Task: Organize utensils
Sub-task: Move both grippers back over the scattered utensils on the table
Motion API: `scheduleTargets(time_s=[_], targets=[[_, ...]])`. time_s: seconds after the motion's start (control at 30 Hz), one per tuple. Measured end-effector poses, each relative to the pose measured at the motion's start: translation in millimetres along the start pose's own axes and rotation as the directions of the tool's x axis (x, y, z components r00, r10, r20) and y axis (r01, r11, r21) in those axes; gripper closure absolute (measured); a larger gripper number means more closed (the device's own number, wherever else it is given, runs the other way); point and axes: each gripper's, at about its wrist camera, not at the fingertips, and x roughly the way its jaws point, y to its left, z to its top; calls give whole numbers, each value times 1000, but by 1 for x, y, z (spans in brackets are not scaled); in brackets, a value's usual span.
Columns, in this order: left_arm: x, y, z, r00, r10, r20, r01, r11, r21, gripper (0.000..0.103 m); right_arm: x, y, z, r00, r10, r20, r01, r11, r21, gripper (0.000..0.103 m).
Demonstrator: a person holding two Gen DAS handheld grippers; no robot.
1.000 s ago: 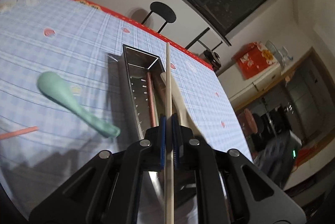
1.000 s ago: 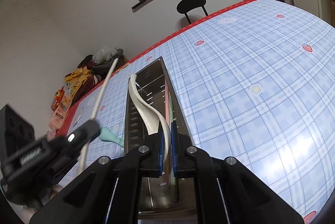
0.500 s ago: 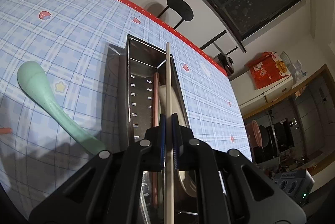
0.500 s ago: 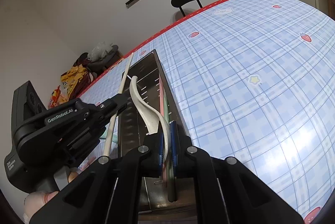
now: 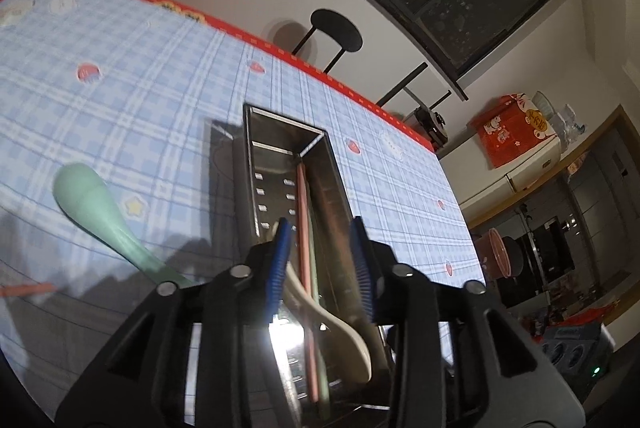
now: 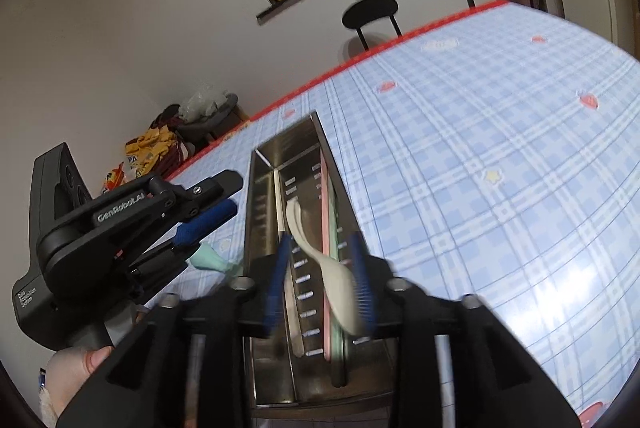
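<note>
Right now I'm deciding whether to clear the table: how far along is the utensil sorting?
Mostly done. The steel utensil tray already holds the cream spoon, a pink chopstick and a pale chopstick. Both tongs, left and right, have just opened and grip nothing. Left: the green spoon and a pink stick on the tablecloth.

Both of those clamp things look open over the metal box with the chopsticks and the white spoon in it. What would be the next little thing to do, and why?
Probably swing the left gripper toward the green spoon. Its jaws have just been opening and nothing is pinched between them; the white spoon lies in the metal box. The green spoon lies on the tablecloth.
</note>
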Motion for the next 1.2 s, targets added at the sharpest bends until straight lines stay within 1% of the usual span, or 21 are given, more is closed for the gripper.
scheduleTargets(time_s=[0.07, 0.1, 0.13, 0.17, 0.2, 0.23, 0.27, 0.33, 0.4, 0.47, 0.53, 0.6, 0.7, 0.77, 0.87, 0.93, 1.0, 1.07, 1.17, 1.2], targets=[[-11, 0, 3, 1000, 9, 21, -10, 1000, 26, 58, -4, 2, 1, 1000, -2, 18, 2, 1000, -15, 54], [-16, 1, 4, 999, 15, 33, -17, 999, 42, 55, -6, 3, 1, 1000, -4, 29, 5, 1000, -21, 47], [-21, 1, 4, 999, 20, 42, -23, 998, 54, 49, -8, 3, 1, 999, -7, 38, 8, 1000, -25, 39], [-28, 2, 5, 998, 31, 57, -35, 997, 74, 44, -9, 5, 2, 999, -15, 49, 16, 999, -33, 36], [-35, 3, 5, 997, 42, 69, -48, 995, 93, 42, -9, 6, 2, 998, -19, 54, 21, 999, -40, 29], [-41, 4, 5, 996, 49, 77, -57, 993, 106, 33, -10, 7, 2, 998, -23, 59, 25, 998, -49, 22], [-49, 6, 5, 994, 61, 90, -72, 989, 125, 24, -10, 9, 1, 998, -28, 64, 32, 998, -59, 19], [-65, 10, 3, 991, 71, 118, -89, 983, 158, 19, -11, 16, 0, 997, -31, 70, 37, 995, -93, 10], [-84, 16, 1, 985, 96, 142, -124, 972, 201, 13, -12, 24, -3, 996, -35, 78, 45, 991, -129, 6], [-101, 22, -3, 980, 115, 163, -153, 959, 240, 8, -11, 34, -8, 996, -35, 84, 50, 981, -186, 6], [-117, 28, -7, 974, 135, 182, -182, 945, 273, 6, -9, 43, -13, 997, -30, 76, 48, 970, -239, 6], [-138, 40, -13, 965, 167, 201, -224, 926, 304, 6, -7, 50, -18, 998, -22, 62, 39, 960, -278, 6], [-162, 56, -22, 955, 201, 219, -266, 907, 326, 6, -3, 60, -25, 999, 3, 38, 10, 946, -323, 6], [-179, 70, -31, 948, 223, 228, -291, 897, 332, 6, -3, 67, -29, 999, 34, 27, -22, 935, -354, 6], [-202, 89, -47, 943, 245, 227, -311, 890, 332, 6, -3, 79, -35, 998, 51, 28, -36, 916, -399, 6], [-214, 101, -58, 943, 259, 209, -317, 891, 326, 6, -5, 85, -39, 997, 64, 38, -42, 905, -424, 6], [-224, 111, -68, 942, 268, 202, -323, 890, 323, 6, -6, 89, -41, 995, 96, 30, -73, 898, -434, 6], [-232, 120, -78, 938, 280, 204, -335, 886, 322, 6, -4, 92, -43, 992, 123, 8, -107, 896, -430, 6], [-239, 133, -88, 931, 302, 205, -355, 880, 316, 6, 2, 101, -48, 991, 127, -53, -137, 891, -432, 6], [-239, 136, -89, 931, 305, 201, -356, 880, 315, 6, 3, 105, -51, 988, 133, -79, -154, 884, -441, 6]])
